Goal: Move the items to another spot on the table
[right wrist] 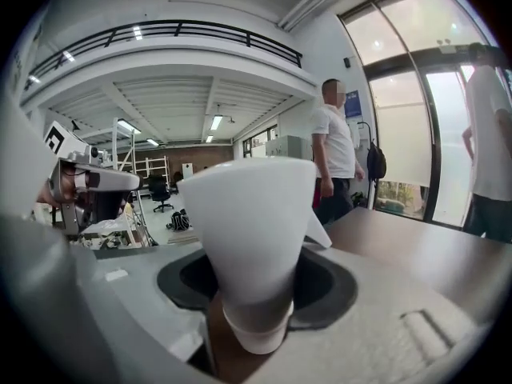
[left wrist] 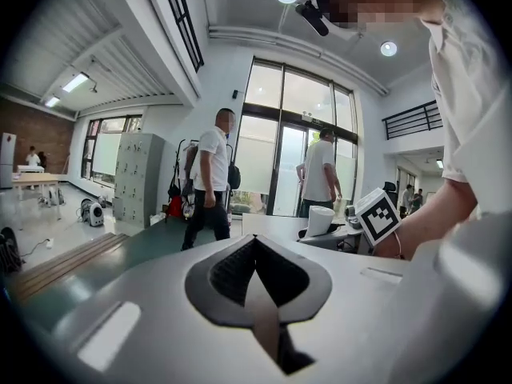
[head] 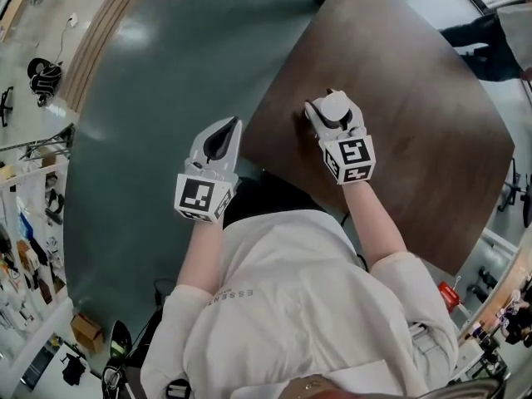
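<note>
Clamping a white cup (right wrist: 248, 222) in part-closed jaws, the R gripper (head: 321, 108) hangs over the brown table (head: 416, 98) at mid-frame, cup unreleased, move approx. half done (L gripper (head: 224, 130), left-centre, jaws together, empty).

Bright daylight through windows (left wrist: 300, 150); fisheye-warped edges.

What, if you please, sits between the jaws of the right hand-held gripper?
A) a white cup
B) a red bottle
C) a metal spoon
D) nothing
A: the right gripper view shows a white cup, wider at its top, standing between the jaws of the right hand-held gripper, which are closed on its lower part.
</note>
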The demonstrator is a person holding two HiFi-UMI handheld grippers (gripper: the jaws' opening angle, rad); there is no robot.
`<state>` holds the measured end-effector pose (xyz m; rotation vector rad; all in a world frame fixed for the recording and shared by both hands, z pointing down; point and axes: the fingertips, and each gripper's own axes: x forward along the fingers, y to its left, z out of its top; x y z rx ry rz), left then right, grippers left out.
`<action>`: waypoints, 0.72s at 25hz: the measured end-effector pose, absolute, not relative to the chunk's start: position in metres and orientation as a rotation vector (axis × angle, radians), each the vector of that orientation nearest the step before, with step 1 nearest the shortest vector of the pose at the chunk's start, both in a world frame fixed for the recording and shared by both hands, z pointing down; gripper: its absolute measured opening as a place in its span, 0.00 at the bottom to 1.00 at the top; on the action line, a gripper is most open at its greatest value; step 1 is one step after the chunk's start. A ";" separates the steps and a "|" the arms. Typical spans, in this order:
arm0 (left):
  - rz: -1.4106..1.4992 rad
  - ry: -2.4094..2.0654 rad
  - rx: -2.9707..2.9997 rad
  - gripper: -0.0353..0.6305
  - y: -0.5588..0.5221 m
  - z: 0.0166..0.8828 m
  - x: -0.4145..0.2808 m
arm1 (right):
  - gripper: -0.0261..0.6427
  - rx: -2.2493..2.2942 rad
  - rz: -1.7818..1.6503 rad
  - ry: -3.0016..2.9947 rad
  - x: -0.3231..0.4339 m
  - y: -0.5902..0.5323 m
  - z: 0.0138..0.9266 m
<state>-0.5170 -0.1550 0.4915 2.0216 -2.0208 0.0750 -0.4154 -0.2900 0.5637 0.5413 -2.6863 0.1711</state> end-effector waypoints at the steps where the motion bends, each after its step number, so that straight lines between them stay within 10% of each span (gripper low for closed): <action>1: 0.079 -2.008 2.027 0.07 -0.157 0.494 -0.518 | 0.36 0.547 0.176 -2.683 -0.416 -0.290 0.567; 18: 0.009 -1.883 2.119 0.07 -0.187 0.483 -0.527 | 0.49 0.637 0.275 -2.716 -0.415 -0.283 0.562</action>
